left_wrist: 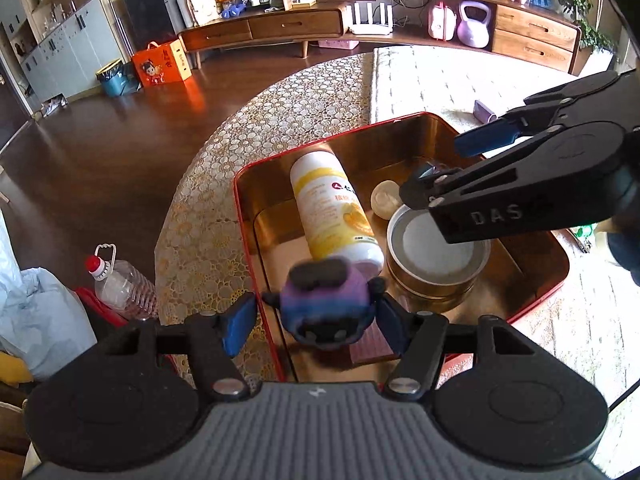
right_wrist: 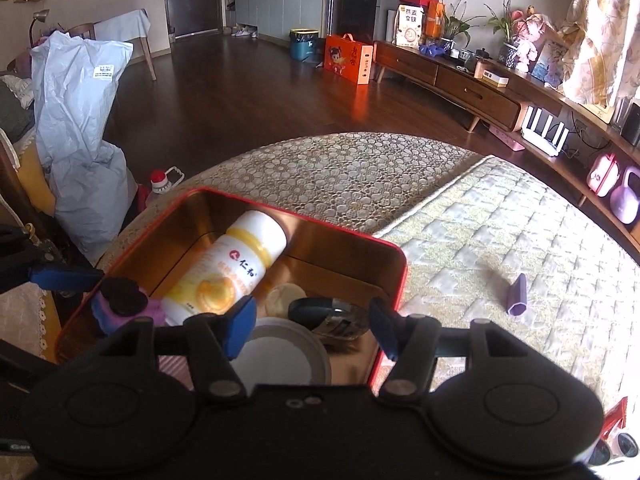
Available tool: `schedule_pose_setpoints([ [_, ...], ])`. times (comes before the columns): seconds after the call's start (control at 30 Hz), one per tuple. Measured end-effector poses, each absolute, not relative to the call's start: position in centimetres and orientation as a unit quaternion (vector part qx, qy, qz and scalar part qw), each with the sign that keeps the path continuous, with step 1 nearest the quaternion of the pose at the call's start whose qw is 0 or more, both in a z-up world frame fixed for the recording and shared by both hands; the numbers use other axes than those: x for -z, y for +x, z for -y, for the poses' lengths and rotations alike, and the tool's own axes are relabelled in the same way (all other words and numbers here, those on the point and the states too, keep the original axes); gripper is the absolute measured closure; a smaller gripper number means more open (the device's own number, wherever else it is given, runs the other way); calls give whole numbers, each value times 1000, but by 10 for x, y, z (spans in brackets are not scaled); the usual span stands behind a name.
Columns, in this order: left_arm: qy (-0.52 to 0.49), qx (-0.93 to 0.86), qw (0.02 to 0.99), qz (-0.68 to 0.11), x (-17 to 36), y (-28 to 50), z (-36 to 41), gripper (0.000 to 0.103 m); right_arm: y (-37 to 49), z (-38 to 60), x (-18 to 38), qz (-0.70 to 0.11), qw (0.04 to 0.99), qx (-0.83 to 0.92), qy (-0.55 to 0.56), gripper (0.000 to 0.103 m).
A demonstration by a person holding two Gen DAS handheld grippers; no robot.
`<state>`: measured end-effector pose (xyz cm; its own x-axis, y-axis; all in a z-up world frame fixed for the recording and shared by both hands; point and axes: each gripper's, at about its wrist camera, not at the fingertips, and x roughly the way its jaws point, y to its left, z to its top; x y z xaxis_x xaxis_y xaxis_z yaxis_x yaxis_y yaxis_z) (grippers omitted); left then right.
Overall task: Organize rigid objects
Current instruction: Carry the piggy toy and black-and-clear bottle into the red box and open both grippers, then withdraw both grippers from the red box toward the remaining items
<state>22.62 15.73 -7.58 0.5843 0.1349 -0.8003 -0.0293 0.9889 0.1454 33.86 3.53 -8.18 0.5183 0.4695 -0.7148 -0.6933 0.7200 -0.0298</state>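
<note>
The left claw [left_wrist: 316,326] has a small purple-and-black figurine [left_wrist: 324,304] between its blue pads, over the near corner of the red tin [left_wrist: 256,168] on the table; I cannot tell whether the pads press it. The right claw [right_wrist: 312,326] stands open above a dark band [right_wrist: 320,308] in the tin. Best lower the figurine into the free corner beside the yellow bottle [left_wrist: 334,208], clear of the round tin [left_wrist: 438,252].
</note>
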Motion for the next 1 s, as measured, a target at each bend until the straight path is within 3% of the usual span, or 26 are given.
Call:
schedule_pose_setpoints([
  [0.4,35,-57,892,-447,63,215,-157,36,312,-9,59,-347,860,-353,-125,38],
  [0.47,31,-59,894,-444,58,211,-156,36,306,-4,54,-342,862,-353,-123,32],
  [0.8,7,-55,903,-425,39,191,-146,35,273,30,32,-326,866,-361,-115,23],
  [0.9,0,-49,908,-416,34,184,-140,25,262,44,26,-319,868,-363,-112,20],
  [1.0,-4,-42,913,-405,28,179,-131,23,254,59,21,-314,871,-362,-105,17],
])
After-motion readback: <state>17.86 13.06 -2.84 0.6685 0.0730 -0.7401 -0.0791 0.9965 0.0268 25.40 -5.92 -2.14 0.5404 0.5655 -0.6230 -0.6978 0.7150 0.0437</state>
